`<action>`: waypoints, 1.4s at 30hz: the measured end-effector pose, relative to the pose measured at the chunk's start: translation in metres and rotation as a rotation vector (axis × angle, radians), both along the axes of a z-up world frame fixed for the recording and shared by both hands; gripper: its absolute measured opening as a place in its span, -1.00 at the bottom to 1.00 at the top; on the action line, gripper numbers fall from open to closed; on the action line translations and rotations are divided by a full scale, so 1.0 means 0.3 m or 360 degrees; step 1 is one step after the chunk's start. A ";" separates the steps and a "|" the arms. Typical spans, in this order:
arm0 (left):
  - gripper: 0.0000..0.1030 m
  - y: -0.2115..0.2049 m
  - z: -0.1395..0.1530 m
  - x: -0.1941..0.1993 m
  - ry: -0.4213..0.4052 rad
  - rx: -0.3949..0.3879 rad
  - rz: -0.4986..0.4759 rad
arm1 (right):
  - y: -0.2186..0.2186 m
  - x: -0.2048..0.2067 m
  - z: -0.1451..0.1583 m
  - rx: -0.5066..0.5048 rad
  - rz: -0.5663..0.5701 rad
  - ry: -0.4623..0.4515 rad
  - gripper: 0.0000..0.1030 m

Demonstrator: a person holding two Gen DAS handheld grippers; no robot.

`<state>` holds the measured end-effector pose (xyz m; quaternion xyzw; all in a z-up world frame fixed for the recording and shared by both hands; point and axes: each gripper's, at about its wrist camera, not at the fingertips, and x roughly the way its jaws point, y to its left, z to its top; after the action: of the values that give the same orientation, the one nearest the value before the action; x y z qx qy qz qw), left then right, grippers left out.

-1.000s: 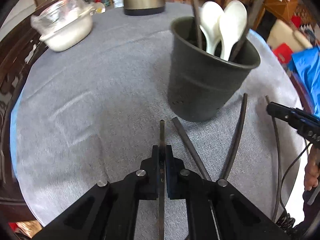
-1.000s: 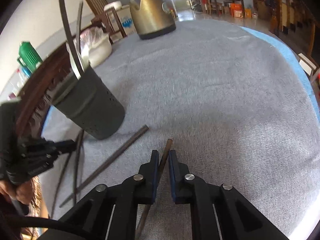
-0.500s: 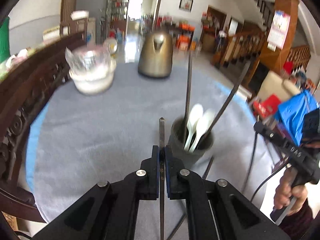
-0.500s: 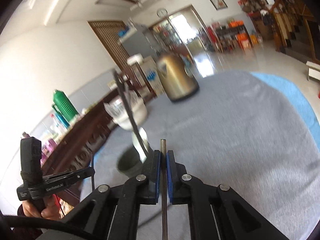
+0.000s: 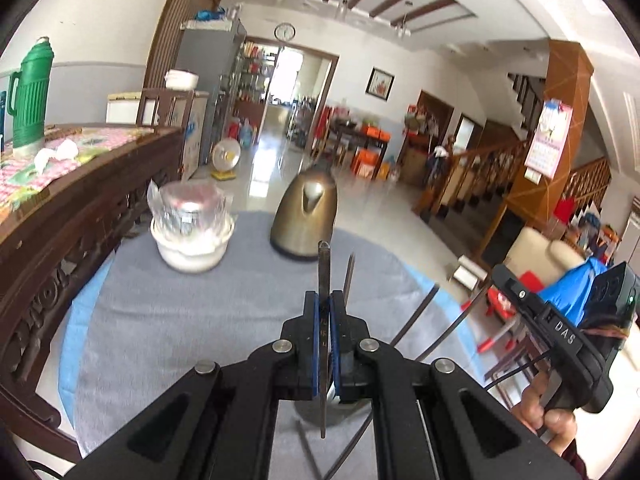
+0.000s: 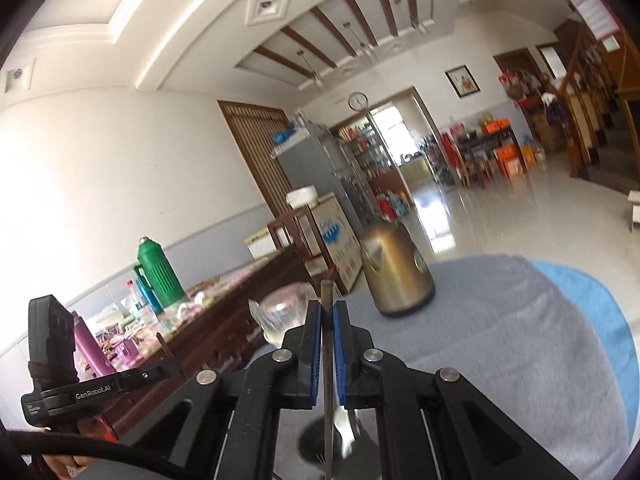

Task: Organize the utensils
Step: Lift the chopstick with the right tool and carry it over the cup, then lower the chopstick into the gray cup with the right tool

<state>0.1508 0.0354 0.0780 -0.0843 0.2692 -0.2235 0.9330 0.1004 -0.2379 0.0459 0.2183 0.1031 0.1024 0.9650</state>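
Both of my hand-held grippers have risen off the tabletop (image 5: 168,320), each clamped tight on one dark chopstick: left hand-held gripper (image 5: 325,340), chopstick (image 5: 323,276); right hand-held gripper (image 6: 328,344), chopstick (image 6: 327,300). Next comes dropping them, I judge, into the utensil holder (image 6: 310,446), which looks to sit directly below. Only the left view shows chopsticks still lying on the tabletop

Counts on and around the round table

Two grippers, the left gripper (image 5: 325,300) and right gripper (image 6: 328,312), each clamped on one dark chopstick (image 5: 324,276); two more chopsticks (image 5: 350,276) stand in one dark utensil holder (image 5: 316,412); one white spoon (image 6: 346,424) shows inside it; one bronze kettle (image 5: 306,216); one white bowl (image 5: 192,248); one green thermos (image 5: 30,92); one wall clock (image 5: 285,32).
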 end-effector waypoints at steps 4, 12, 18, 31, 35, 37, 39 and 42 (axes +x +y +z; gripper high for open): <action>-0.90 -0.010 0.060 0.018 -0.0071 -0.0017 0.0029 | 0.026 0.023 0.058 -0.0016 -0.0028 -0.0035 -0.88; -0.90 -0.041 0.082 0.062 -0.0153 -0.0089 0.0086 | 0.082 0.041 0.099 -0.0092 -0.0180 -0.0108 -0.88; -0.90 -0.075 0.020 0.080 -0.0103 -0.0061 0.0105 | 0.100 0.062 0.040 -0.0147 -0.0209 -0.0047 -0.88; -0.90 -0.092 -0.118 0.047 0.0037 0.0066 0.0154 | 0.069 0.036 -0.058 -0.0124 -0.0194 0.0073 -0.88; -0.88 -0.111 -0.135 0.021 0.0061 0.0167 0.0181 | 0.073 0.031 -0.067 -0.0102 -0.0169 0.0101 -0.88; -0.87 -0.116 -0.147 0.005 0.0067 0.0220 0.0200 | 0.073 0.024 -0.077 -0.0082 -0.0149 0.0123 -0.88; -0.86 -0.117 -0.156 -0.007 0.0071 0.0261 0.0216 | 0.075 0.020 -0.088 -0.0069 -0.0133 0.0146 -0.88; -0.84 -0.115 -0.174 -0.034 0.0082 0.0323 0.0246 | 0.082 0.012 -0.098 -0.0059 -0.0122 0.0162 -0.87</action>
<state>0.1407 0.0008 0.0257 -0.0157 0.3069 -0.1204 0.9440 0.1040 -0.2132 0.0164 0.2089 0.1453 0.0522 0.9657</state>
